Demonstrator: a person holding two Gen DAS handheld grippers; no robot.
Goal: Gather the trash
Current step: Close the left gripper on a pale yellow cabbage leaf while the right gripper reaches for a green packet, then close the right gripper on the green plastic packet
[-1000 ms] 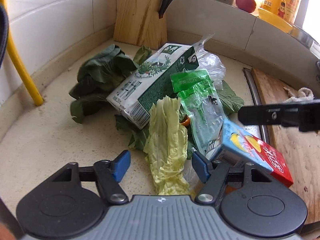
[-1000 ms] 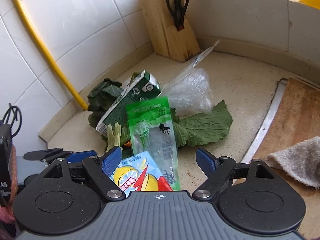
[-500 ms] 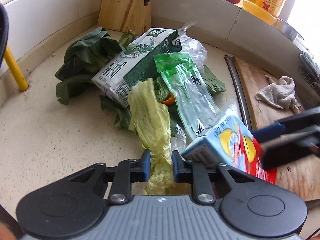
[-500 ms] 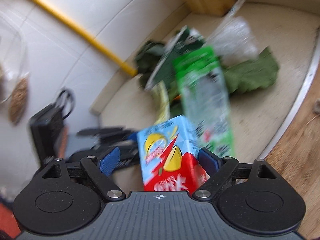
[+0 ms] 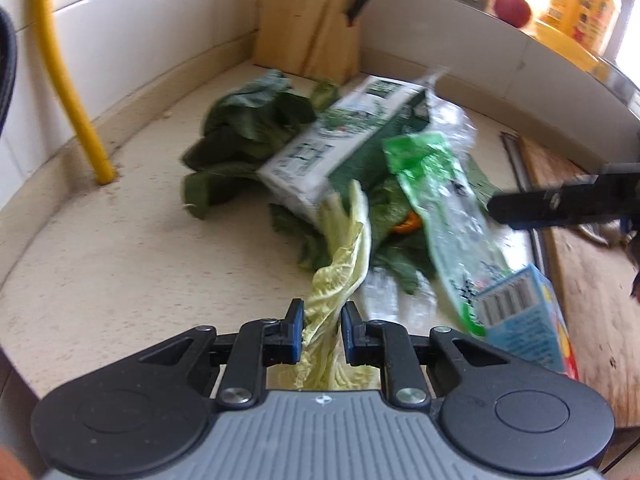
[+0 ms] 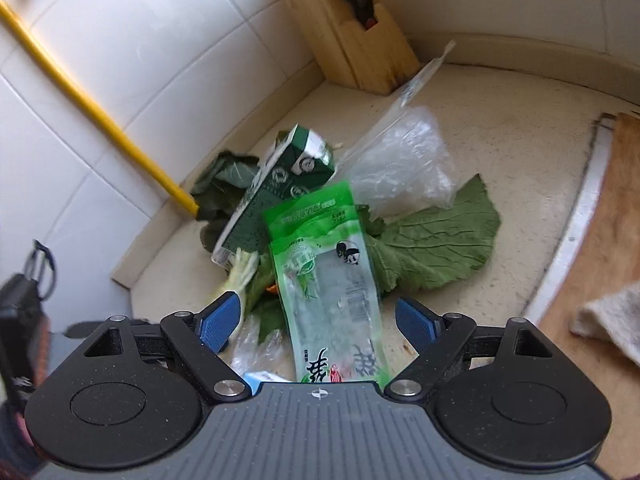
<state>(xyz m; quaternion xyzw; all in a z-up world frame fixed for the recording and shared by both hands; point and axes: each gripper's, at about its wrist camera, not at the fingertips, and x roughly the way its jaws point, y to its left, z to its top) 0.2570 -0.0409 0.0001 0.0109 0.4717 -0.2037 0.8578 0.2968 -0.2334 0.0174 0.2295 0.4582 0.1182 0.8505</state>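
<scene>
Left tool [image 5: 320,330] now pinches the cabbage leaf [image 5: 344,256], lifted off the tabletop [image 5: 120,272]; right tool [image 6: 318,318] spread, juice box [image 5: 524,328] released

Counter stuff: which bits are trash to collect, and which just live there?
Trash: cabbage leaf in the left gripper, green carton, green packet, clear bag, blue juice box, dark greens.

Staying: knife block, cutting board, cloth.
</scene>
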